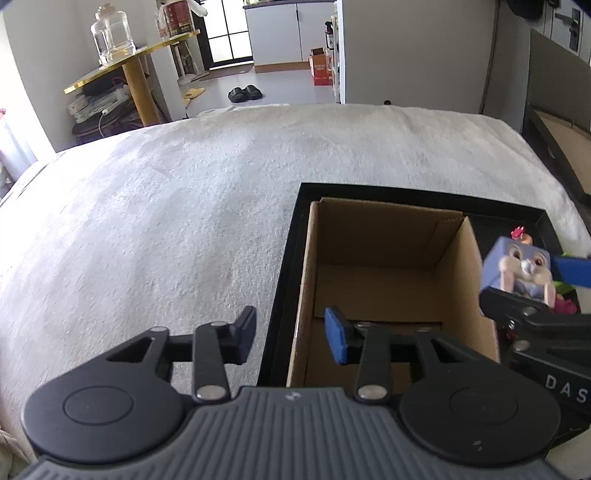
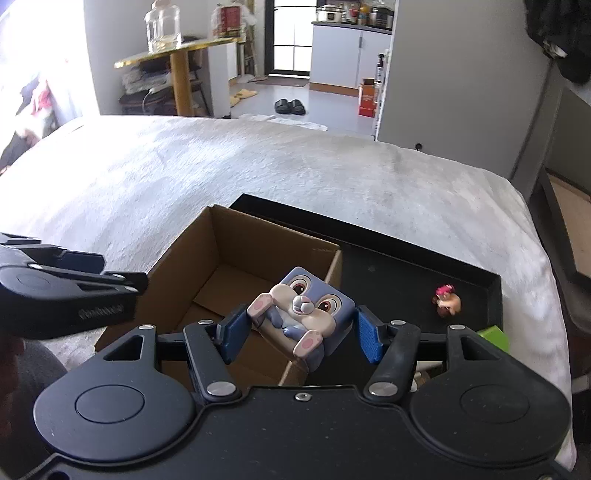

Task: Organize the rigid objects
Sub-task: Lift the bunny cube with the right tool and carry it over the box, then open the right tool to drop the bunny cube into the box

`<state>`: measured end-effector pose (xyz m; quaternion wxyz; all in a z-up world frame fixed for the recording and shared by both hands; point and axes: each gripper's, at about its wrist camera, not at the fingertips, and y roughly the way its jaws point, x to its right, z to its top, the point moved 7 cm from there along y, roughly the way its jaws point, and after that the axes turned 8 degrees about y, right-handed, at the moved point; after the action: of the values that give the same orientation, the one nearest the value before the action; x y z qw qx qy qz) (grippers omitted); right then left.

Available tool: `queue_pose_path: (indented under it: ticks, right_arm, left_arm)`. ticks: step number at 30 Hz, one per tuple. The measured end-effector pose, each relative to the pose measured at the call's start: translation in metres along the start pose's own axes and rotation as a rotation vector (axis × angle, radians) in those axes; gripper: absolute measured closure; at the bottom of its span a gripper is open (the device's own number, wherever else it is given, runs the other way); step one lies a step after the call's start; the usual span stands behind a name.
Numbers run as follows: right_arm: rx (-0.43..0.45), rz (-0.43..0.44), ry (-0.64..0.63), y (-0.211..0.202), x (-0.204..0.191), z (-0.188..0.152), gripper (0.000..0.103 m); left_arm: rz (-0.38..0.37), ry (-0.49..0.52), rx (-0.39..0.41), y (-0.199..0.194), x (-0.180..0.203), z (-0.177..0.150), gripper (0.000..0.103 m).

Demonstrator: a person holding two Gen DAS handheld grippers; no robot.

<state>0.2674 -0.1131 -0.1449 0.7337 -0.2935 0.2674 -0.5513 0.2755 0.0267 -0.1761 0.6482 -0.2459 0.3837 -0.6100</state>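
An open, empty cardboard box [image 1: 469,280] [image 2: 207,251] stands in the left part of a black tray [image 1: 291,258] [image 2: 406,273] on a white blanket. My right gripper [image 2: 301,336] is shut on a blue cube toy with a bunny face [image 2: 306,314] [image 1: 517,266], tilted and held just above the box's right wall. My left gripper [image 1: 290,334] is open and straddles the box's left wall and the tray rim, with neither pad pressing on them. A small pink and brown figurine [image 2: 447,301] [image 1: 521,236] lies in the tray's right part, near a green block [image 2: 493,336].
The white blanket [image 1: 166,221] covers the bed far to the left and back. Beyond it stand a gold-topped side table [image 1: 133,59] with a glass jar [image 1: 110,33], black slippers [image 1: 245,92] on the floor, and a dark frame [image 1: 554,140] at the right.
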Motion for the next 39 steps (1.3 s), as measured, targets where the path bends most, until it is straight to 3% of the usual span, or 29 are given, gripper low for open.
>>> queue_pose_path:
  ticks: [8,24,39]
  right_arm:
    - [-0.044,0.039,-0.084,0.029,-0.014,0.005,0.044]
    - [-0.088,0.095,-0.227,0.075,-0.043,0.01,0.044]
    - [-0.032,0.057,-0.35,0.075,-0.053,0.023,0.041]
  left_arm:
    - [-0.047,-0.028,-0.048,0.026,-0.002,-0.007,0.095]
    - [-0.094,-0.119,-0.06,0.034,-0.011,-0.006,0.095]
    - [-0.107,-0.19,-0.079,0.038,-0.018,-0.008,0.094]
